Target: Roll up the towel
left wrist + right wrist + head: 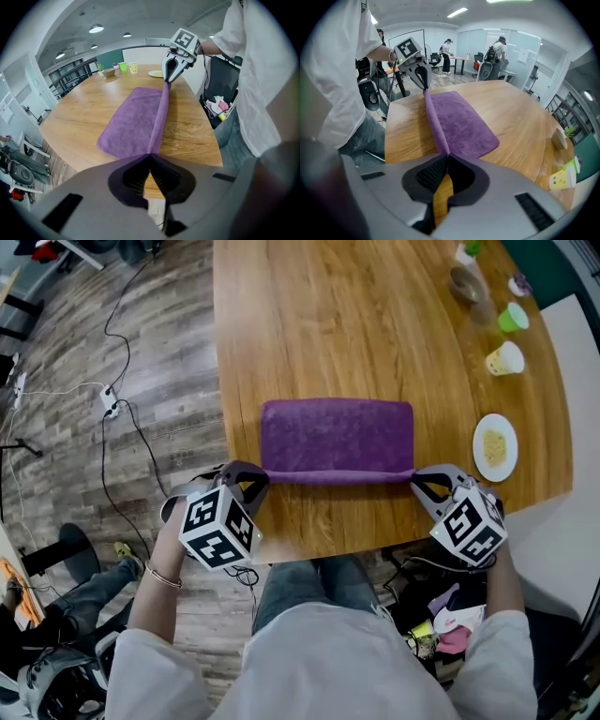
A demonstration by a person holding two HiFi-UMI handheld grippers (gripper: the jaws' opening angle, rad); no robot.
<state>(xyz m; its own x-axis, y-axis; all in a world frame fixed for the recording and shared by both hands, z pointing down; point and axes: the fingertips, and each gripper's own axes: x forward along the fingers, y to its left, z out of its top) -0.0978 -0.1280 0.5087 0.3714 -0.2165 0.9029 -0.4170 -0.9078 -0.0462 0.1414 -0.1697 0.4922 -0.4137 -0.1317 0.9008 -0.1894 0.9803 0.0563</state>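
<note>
Towel: the purple towel (336, 432) lies on the wooden bench (309, 324), close to the edge nearest the person. Its far part lies flat, and its near edge is gathered into a narrow ridge pulled straight between the two tools.
Left tool: the left tool (264, 475) is clenched on the towel's near left corner. In the left gripper view the jaw tips meet on the purple cloth, and nothing else sits between them.
Right tool: the right tool (415, 476) is clenched on the near right corner in the same way, its tips pinched together on the end of the ridge.
Ridge: in both gripper views it runs as a thin raised flap from one tool's tips straight to the other's, with the flat part of the towel beside it.
Hands: each tool is held from behind its marker cube (219, 526), and a bracelet (161, 576) shows on the left wrist.
Other things on the bench: a white plate (494, 446) with pale food, a yellow cup (504, 359), a green cup (512, 318) and a bowl (464, 283) stand along the far right side — all well apart from the towel.
Floor: the wood-pattern floor (178, 371) left of the bench carries loose cables (122, 442) and a power strip (110, 402).
Background: the right gripper view shows people (499, 47) at desks far behind the bench.
</note>
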